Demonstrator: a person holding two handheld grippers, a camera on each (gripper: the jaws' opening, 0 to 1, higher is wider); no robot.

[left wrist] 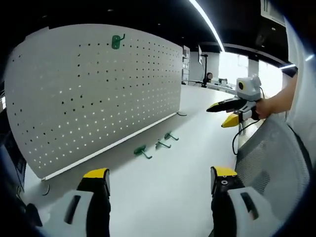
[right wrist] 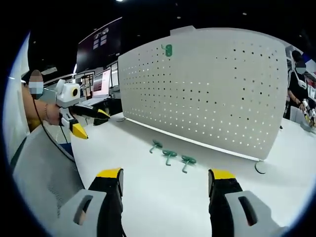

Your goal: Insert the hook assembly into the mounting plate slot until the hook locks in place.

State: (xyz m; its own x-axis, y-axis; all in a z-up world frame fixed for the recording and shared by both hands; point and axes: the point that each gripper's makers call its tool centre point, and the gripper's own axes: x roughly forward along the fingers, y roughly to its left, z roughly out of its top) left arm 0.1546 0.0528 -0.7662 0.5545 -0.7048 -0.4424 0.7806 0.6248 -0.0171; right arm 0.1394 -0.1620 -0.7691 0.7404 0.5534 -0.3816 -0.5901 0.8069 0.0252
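**A:** Which step was in hand?

**B:** The very start, by the look of it. The left gripper (left wrist: 158,185) and the right gripper (right wrist: 165,185) both had their jaws apart and held nothing. Both hovered over the white table (left wrist: 168,197), well short of the pegboard (left wrist: 98,89) standing upright on it.

**A:** Where were the hooks?

**B:** Three green hooks (right wrist: 169,156) lay loose in a row on the table, near the foot of the pegboard. A fourth hook (left wrist: 116,41) already hung near the top edge of the pegboard.

**A:** What did the next move call for?

**B:** Probably one gripper reaching toward the foot of the pegboard and closing on a loose hook, then carrying it up to the holes.

**A:** The count?

**B:** Two grippers, one pegboard, four hooks. A person stood past the pegboard's far edge.
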